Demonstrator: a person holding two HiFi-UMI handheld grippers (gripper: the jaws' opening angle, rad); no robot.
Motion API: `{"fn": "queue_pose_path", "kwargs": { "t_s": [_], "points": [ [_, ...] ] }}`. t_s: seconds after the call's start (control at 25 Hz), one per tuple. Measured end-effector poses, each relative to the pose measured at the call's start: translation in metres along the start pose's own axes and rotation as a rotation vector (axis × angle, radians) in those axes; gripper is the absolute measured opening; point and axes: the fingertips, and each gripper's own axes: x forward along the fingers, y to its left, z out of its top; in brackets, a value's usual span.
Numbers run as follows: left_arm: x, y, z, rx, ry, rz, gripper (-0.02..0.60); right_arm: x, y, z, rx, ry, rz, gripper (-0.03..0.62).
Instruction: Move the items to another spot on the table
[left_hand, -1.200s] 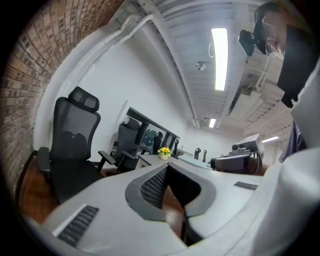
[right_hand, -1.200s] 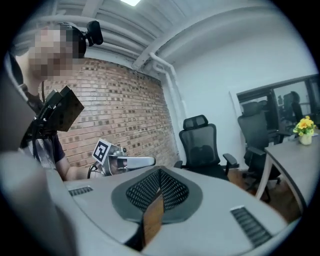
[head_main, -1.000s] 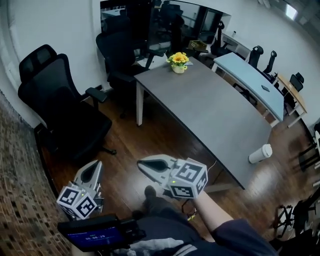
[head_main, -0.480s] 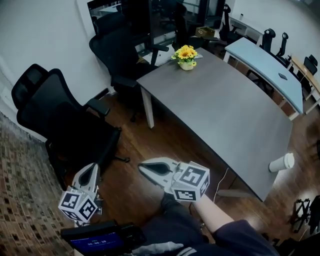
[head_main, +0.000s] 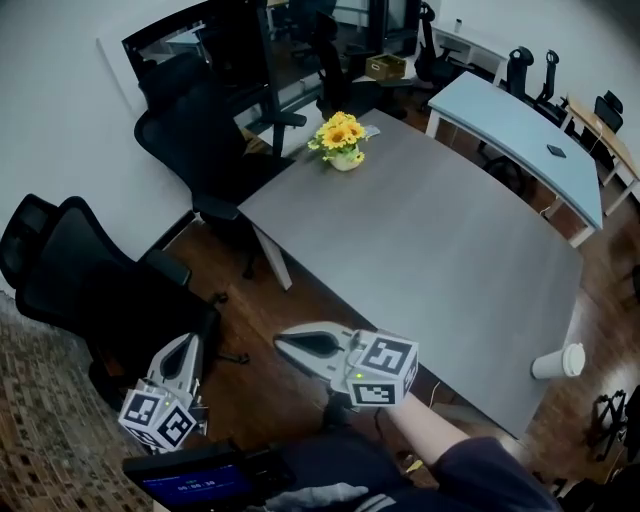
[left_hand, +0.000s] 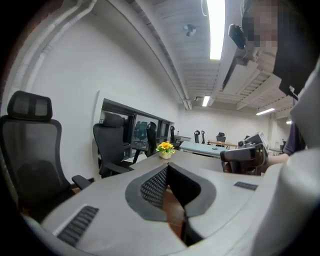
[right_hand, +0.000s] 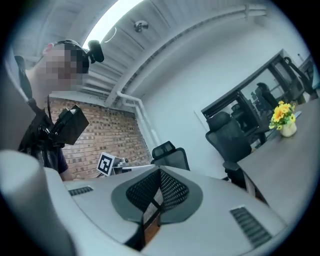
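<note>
both grippers are held low over the wooden floor (head_main: 300, 270), short of the near end of the grey table (head_main: 430, 250), nothing is touched

left gripper (head_main: 188, 342) is seen at the lower left of the head view, marker cube (head_main: 158, 416) behind it; in the left gripper view the jaws are clenched tip to tip with nothing between them, only floor is seen through the gap lower down

right gripper (head_main: 284, 342) is seen at centre bottom, its marker cube (head_main: 381, 369) in front of a dark sleeve (head_main: 470, 470); in the right gripper view the jaws are pressed together and empty as well

flower pot with yellow flowers (head_main: 340, 142) is stood at the far end of the grey table, well apart from both grippers; it is also picked up in the left gripper view (left_hand: 165, 149) beyond the jaw tips, and in the right gripper view (right_hand: 283, 119) at far right

white paper cup (head_main: 558, 361) is seen upright at the near right edge of the table; whether its base is fully on the top cannot be told

black office chairs (head_main: 90, 290) are lined up along the left side, a second pale blue table (head_main: 520, 125) is set behind, and a dark device with a lit screen (head_main: 195, 482) is seen at the bottom edge
</note>
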Motion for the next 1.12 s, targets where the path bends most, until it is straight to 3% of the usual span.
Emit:
{"fn": "queue_pose_path", "kwargs": {
  "t_s": [0.12, 0.32, 0.6, 0.72, 0.84, 1.0, 1.12],
  "points": [
    [0.033, 0.005, 0.008, -0.043, -0.01, -0.038, 0.025, -0.006, -0.025, 0.017, -0.026, -0.026, -0.054, -0.018],
    [0.088, 0.01, 0.025, -0.019, -0.01, -0.155, 0.025, -0.005, -0.069, 0.043, -0.066, -0.072, -0.171, -0.017],
    [0.174, 0.055, 0.051, -0.031, 0.001, -0.327, 0.023, 0.044, -0.127, 0.082, -0.138, -0.07, -0.32, -0.017],
    [0.199, 0.078, 0.061, 0.006, 0.022, -0.395, 0.024, 0.073, -0.146, 0.095, -0.144, -0.078, -0.366, -0.017],
    [0.219, 0.104, 0.068, 0.016, 0.037, -0.431, 0.025, 0.101, -0.164, 0.099, -0.143, -0.079, -0.403, -0.017],
    [0.233, 0.134, 0.076, -0.061, 0.036, -0.46, 0.023, 0.131, -0.178, 0.098, -0.158, -0.041, -0.423, -0.017],
    [0.245, 0.146, 0.079, -0.075, 0.039, -0.478, 0.023, 0.142, -0.186, 0.099, -0.173, -0.018, -0.438, -0.017]
  ]
}}
